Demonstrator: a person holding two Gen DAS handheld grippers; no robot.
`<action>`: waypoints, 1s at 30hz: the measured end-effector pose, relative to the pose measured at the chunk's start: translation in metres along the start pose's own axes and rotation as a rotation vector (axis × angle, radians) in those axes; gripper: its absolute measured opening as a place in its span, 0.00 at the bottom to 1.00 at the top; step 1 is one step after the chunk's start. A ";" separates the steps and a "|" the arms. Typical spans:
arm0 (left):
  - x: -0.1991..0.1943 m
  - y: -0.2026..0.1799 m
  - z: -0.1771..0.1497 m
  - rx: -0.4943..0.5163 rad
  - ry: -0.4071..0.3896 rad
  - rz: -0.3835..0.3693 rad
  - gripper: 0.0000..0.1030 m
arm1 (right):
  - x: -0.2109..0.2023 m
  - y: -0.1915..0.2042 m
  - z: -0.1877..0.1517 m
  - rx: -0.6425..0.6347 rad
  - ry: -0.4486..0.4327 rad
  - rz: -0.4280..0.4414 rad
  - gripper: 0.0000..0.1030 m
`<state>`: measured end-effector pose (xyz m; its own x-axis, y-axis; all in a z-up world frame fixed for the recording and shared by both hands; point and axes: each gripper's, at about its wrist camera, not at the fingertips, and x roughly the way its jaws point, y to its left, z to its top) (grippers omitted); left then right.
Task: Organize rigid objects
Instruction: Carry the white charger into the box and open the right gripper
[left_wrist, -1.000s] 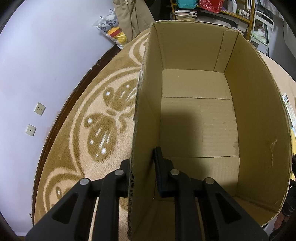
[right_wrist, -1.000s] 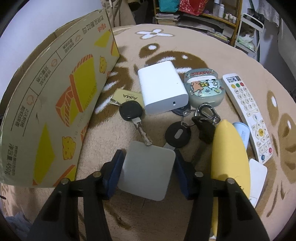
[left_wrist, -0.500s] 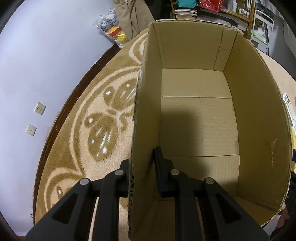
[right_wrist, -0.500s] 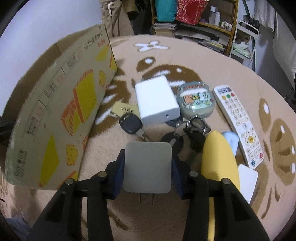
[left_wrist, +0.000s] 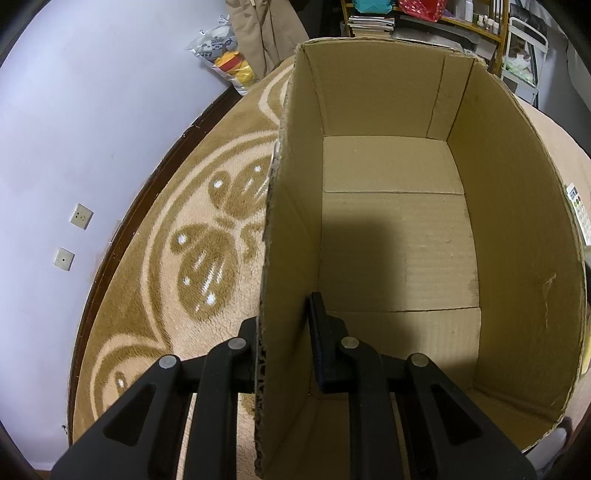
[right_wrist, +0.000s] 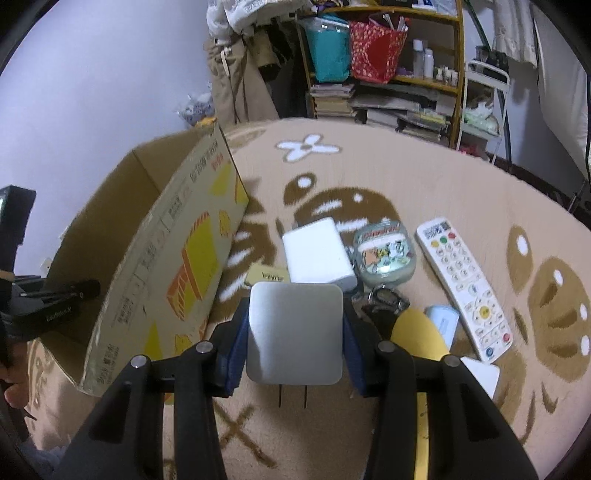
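Note:
An open cardboard box (left_wrist: 399, 236) stands on the carpet with nothing inside it. My left gripper (left_wrist: 286, 347) is shut on the box's left wall, one finger outside and one inside. In the right wrist view the same box (right_wrist: 173, 266) shows its yellow-printed side at the left. My right gripper (right_wrist: 293, 332) is shut on a white plug adapter (right_wrist: 293, 332), held above the carpet with its two prongs pointing down. Below lie a white power bank (right_wrist: 317, 254), a cartoon-printed round case (right_wrist: 386, 254), a white remote (right_wrist: 465, 284), a yellow object (right_wrist: 417, 328) and keys, partly hidden.
A patterned beige and brown carpet (right_wrist: 369, 177) covers the floor. Shelves (right_wrist: 388, 74) with bags, books and bottles stand at the back. A white wall with sockets (left_wrist: 77, 216) runs along the left. A plastic bag (left_wrist: 225, 62) lies by the wall.
My right gripper has lifted the white plug adapter off the carpet and risen well above the other items. The left gripper has kept its grip on the box wall.

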<state>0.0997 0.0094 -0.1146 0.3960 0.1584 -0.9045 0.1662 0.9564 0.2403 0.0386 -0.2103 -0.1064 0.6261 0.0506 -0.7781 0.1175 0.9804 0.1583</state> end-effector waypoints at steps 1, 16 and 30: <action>0.000 0.000 0.000 -0.002 0.001 0.000 0.16 | -0.001 0.001 0.001 -0.008 -0.005 -0.005 0.47; 0.002 -0.003 0.002 -0.006 0.005 0.016 0.17 | -0.025 0.049 0.042 -0.104 -0.147 0.071 0.47; 0.002 0.000 0.004 -0.011 0.006 0.011 0.17 | -0.033 0.085 0.056 -0.165 -0.230 0.127 0.47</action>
<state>0.1037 0.0090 -0.1150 0.3922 0.1702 -0.9040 0.1521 0.9572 0.2462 0.0713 -0.1393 -0.0332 0.7881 0.1485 -0.5973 -0.0877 0.9876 0.1298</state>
